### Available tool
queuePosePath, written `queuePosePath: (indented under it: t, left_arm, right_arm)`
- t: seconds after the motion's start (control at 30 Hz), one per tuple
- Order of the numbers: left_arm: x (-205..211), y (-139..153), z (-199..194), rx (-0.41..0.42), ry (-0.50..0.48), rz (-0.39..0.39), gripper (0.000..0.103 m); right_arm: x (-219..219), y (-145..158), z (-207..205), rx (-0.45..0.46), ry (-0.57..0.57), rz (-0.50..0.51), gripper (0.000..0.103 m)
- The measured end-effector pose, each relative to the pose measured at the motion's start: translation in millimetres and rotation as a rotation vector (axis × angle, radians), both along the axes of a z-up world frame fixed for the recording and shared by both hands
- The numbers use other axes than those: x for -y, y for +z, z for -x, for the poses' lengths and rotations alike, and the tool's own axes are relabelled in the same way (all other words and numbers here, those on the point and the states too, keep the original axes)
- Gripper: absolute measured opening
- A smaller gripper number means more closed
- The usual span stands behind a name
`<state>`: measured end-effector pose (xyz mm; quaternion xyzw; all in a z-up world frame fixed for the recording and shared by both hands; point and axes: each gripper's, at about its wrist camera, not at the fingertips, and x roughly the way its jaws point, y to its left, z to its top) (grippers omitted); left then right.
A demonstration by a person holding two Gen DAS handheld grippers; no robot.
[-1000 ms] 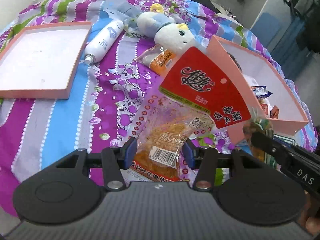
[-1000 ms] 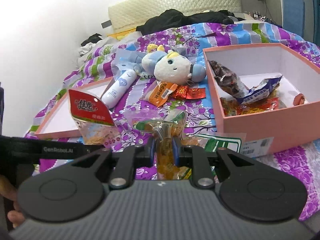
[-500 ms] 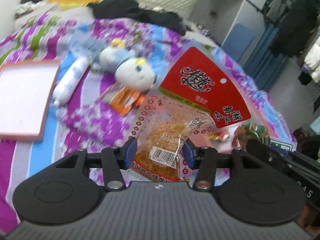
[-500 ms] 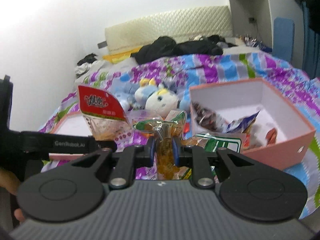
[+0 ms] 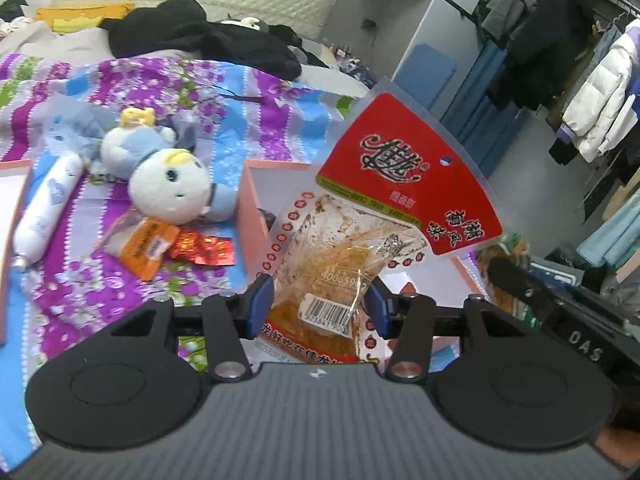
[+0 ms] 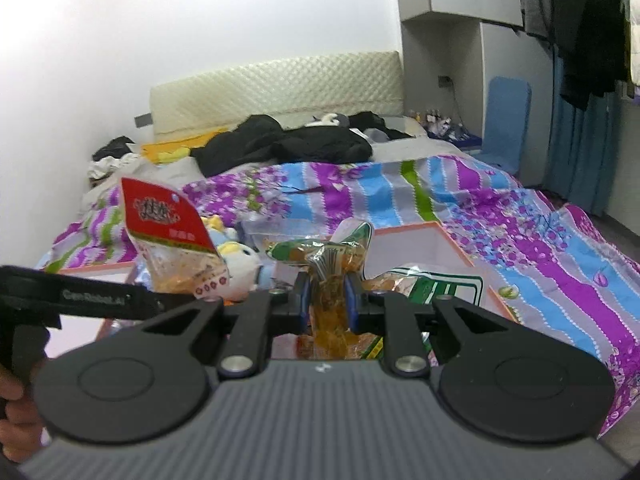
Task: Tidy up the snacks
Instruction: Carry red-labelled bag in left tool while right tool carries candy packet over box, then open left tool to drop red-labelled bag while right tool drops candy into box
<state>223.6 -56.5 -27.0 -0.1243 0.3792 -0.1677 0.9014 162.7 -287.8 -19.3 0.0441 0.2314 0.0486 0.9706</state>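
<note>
My left gripper (image 5: 318,306) is shut on a clear snack bag with a red header (image 5: 384,216) and holds it in the air over the pink box (image 5: 250,204). The same bag shows at the left of the right wrist view (image 6: 168,228). My right gripper (image 6: 328,300) is shut on a green-and-clear snack bag (image 6: 332,256), held above the pink box (image 6: 452,248). An orange packet (image 5: 150,246) and a red foil packet (image 5: 204,248) lie on the bedspread left of the box.
A white-and-blue plush toy (image 5: 172,184) and a white bottle (image 5: 46,208) lie on the striped bedspread. A pink lid (image 5: 10,216) lies at the far left. Black clothes (image 6: 280,140) are piled by the headboard. Hanging coats (image 5: 560,60) are at the right.
Both grippers have risen with their bags and moved over the pink box. The views have tilted up from the bedspread toward the headboard and room.
</note>
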Motion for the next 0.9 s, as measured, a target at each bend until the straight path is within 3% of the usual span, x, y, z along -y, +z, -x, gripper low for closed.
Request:
queuePosePath:
  t: [0.27, 0.6, 0.67, 0.8, 0.83, 0.87, 0.9]
  left_arm:
    - [46, -21, -47, -0.032, -0.027, -0.02, 0.057]
    - [93, -67, -113, -0.115, -0.052, -0.101, 0.059]
    - [99, -74, -120, -0.121, -0.052, -0.112, 0.061]
    - [103, -84, -128, -0.145, -0.058, -0.131, 0.075]
    - [102, -84, -129, -0.15, -0.064, -0.13, 0.08]
    - [102, -84, -129, -0.152, -0.067, -0.132, 0.083]
    - [101, -82, -128, -0.151, -0.072, -0.135, 0.085]
  right_arm:
    - [36, -27, -39, -0.064, -0.05, -0.015, 0.022]
    - [76, -80, -93, -0.192, -0.096, -0.035, 0.022]
    - [79, -91, -102, -0.217, -0.1, -0.04, 0.023]
    - [80, -103, -109, -0.248, -0.107, -0.054, 0.023]
    - [81, -104, -110, -0.256, -0.119, -0.058, 0.025]
    - [82, -104, -110, -0.256, -0.123, -0.067, 0.033]
    - [83, -104, -109, -0.254, -0.127, -0.073, 0.049]
